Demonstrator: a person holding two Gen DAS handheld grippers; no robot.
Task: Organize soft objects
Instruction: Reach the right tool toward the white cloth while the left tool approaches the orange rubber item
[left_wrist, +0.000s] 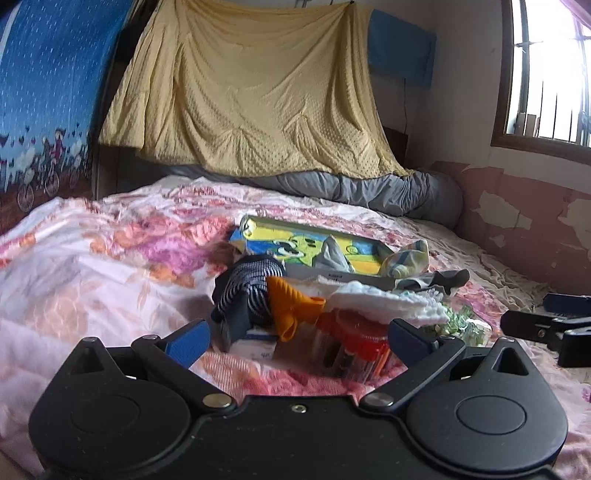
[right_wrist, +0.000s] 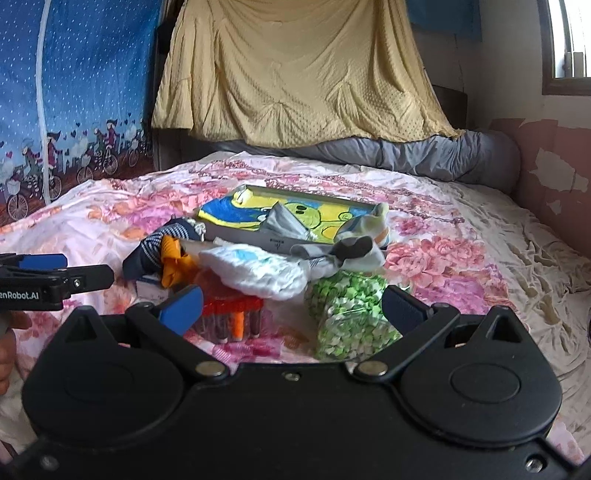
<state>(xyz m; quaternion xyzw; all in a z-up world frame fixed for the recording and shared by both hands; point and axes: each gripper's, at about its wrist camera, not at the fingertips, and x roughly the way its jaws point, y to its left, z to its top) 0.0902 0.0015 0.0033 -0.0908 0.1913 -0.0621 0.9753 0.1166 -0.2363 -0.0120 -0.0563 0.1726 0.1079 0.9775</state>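
Clutter was heaped near the middle of the bed (right_wrist: 461, 206), on a pink floral bedspread, and two tools were seen over it. One white knitted cloth (right_wrist: 255, 273) with pale blue patches lay crumpled at the centre of the heap, resting on one red-capped container (right_wrist: 229, 310) of markers. One dark blue-and-white striped garment (right_wrist: 147, 254) was bunched at the left of the heap, touching one orange cloth (right_wrist: 173, 266). One grey-and-black sock (right_wrist: 343, 254) lay at the right, and one pale yellow-and-blue sock (right_wrist: 373, 225) rested just behind it, against one flat box (right_wrist: 236, 218) printed in yellow and blue. One clear bag (right_wrist: 351, 314) of green and white pieces was seen nearest the right tool (right_wrist: 291, 301), whose jaws were spread wide with nothing between them. The left tool (left_wrist: 297, 336) was likewise released and empty, hovering just before the striped garment and the container. One yellow blanket (left_wrist: 251, 92) was hung behind the bed, above one grey rolled quilt (left_wrist: 369, 188).
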